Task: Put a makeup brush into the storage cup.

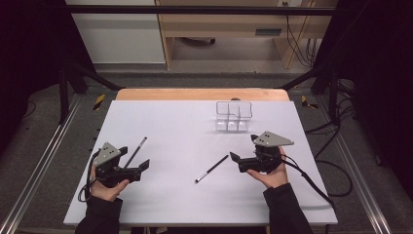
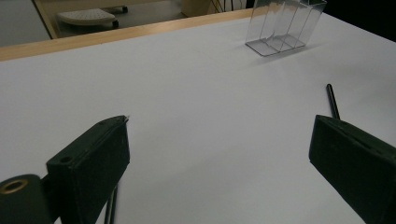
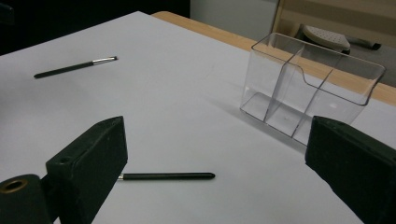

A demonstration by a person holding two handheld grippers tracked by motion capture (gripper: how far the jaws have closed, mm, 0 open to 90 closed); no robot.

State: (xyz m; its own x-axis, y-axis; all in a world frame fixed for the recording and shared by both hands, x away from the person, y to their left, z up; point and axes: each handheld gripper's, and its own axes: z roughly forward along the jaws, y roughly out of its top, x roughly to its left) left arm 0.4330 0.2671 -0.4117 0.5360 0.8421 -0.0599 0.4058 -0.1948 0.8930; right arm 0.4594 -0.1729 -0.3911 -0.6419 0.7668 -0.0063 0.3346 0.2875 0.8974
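Two claws rest low over a wide white surface (image 1: 185, 195), which is the largest thing here and carries no print or marking that can be read. Next in size is a clear plastic organizer (image 1: 234, 117) standing upright near the far edge, split by inner walls into compartments, all bare, with no label legible on it. The left claw (image 1: 141, 165) is held at the near left, its jaws spread wide and gripping nothing. The right claw (image 1: 236, 158) sits at the near right, just in front of the organizer, likewise wide open and holding nothing. Smallest are two dark pens: one pen (image 1: 212, 168) lies flat between the claws, nearer the right one, and another pen (image 1: 135, 152) lies partly under the left claw.
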